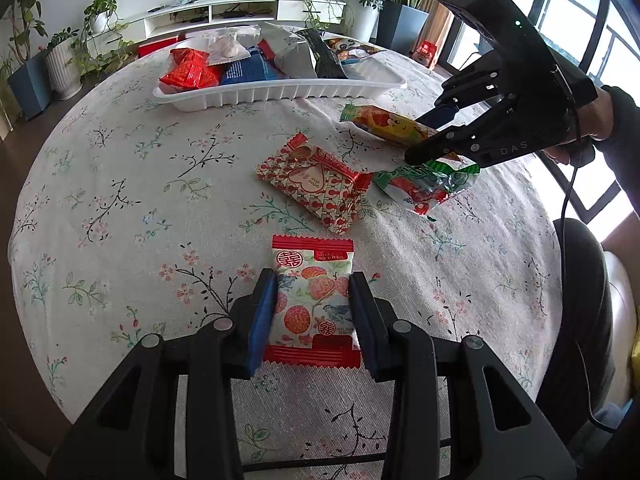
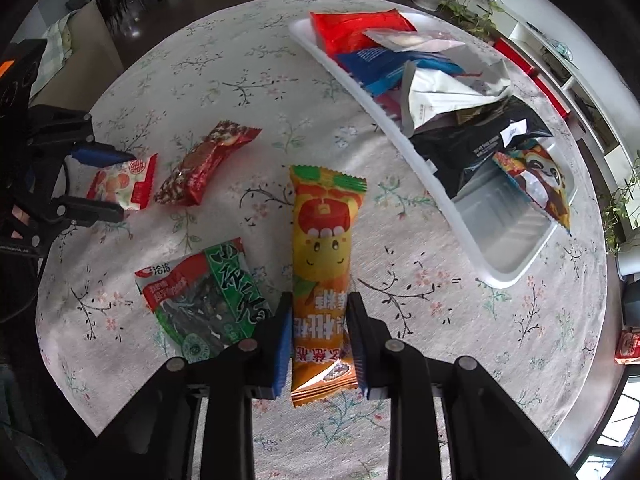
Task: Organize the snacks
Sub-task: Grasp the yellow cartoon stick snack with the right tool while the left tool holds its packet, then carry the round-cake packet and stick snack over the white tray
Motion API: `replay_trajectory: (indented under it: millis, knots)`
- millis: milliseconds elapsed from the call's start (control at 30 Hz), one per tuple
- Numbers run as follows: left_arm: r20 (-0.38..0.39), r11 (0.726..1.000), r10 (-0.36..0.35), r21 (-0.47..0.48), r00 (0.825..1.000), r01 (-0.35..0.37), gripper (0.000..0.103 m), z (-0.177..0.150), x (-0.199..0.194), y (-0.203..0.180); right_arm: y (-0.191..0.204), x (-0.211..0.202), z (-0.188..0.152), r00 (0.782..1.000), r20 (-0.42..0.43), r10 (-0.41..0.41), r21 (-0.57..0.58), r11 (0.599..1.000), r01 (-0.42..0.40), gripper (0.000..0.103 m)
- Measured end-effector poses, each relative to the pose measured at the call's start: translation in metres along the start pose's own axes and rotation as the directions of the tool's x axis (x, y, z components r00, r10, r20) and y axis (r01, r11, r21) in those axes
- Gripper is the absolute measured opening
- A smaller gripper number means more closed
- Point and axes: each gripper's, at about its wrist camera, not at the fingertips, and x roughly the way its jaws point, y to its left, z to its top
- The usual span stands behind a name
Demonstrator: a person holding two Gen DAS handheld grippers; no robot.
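My left gripper [image 1: 312, 292] is shut on a white lychee-print snack packet [image 1: 312, 300] with red ends, low over the floral tablecloth; it also shows in the right wrist view [image 2: 124, 182]. My right gripper [image 2: 320, 312] is shut on a long orange snack bar [image 2: 324, 264], also in the left wrist view [image 1: 384, 122]. A red-and-white heart-pattern packet [image 1: 312, 182] and a green-and-red seed packet [image 1: 424, 184] lie loose on the table between the grippers. A white plastic tray [image 1: 280, 92] at the far side holds several snack bags.
The round table carries a floral cloth [image 1: 140, 200]. Potted plants [image 1: 64, 60] and a white TV shelf [image 1: 224, 12] stand beyond it. A small red packet [image 2: 628, 346] lies near the table's right edge. The tray's near end [image 2: 508, 232] holds no bags.
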Motion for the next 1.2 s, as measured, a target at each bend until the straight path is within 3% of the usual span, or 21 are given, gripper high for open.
replay_trajectory:
  millis: [167, 333, 500, 667, 867, 1000, 1100, 1200]
  knots:
    - [0.001, 1.0, -0.002, -0.001, 1.0, 0.002, 0.035, 0.0, 0.0, 0.0, -0.001, 0.001, 0.008, 1.0, 0.011, 0.015, 0.01, 1.0, -0.015, 0.031]
    - [0.011, 1.0, 0.001, -0.008, 1.0, -0.001, 0.033, -0.001, -0.001, 0.001, 0.003, -0.002, -0.008, 0.997, 0.061, 0.04, 0.063, 0.997, -0.044, 0.021]
    - [0.024, 0.999, -0.003, -0.032, 1.0, 0.004, 0.032, -0.003, -0.004, 0.004, 0.003, -0.013, -0.025, 0.987, 0.154, 0.048, 0.163, 0.984, -0.073, 0.019]
    - [0.03, 0.998, -0.005, -0.057, 1.0, 0.007, 0.031, -0.005, -0.008, 0.009, -0.005, -0.037, -0.048, 0.96, 0.279, -0.014, 0.304, 0.95, -0.075, 0.019]
    - [0.063, 0.993, -0.029, -0.112, 0.998, 0.036, 0.031, -0.007, -0.022, 0.02, 0.0, -0.057, -0.08, 0.916, 0.396, -0.06, 0.474, 0.868, -0.148, 0.019]
    - [0.11, 0.986, -0.054, -0.153, 0.992, 0.07, 0.031, -0.002, -0.036, 0.03, 0.002, -0.061, -0.098, 0.891, 0.449, -0.067, 0.582, 0.779, -0.235, 0.019]
    - [0.142, 0.98, -0.068, -0.175, 0.987, 0.093, 0.031, 0.007, -0.046, 0.038, -0.012, -0.058, -0.108, 0.883, 0.459, -0.093, 0.664, 0.696, -0.272, 0.019]
    - [0.172, 0.975, -0.081, -0.189, 0.982, 0.113, 0.031, 0.021, -0.054, 0.046, -0.026, -0.059, -0.118, 0.884, 0.448, -0.134, 0.72, 0.639, -0.268, 0.019]
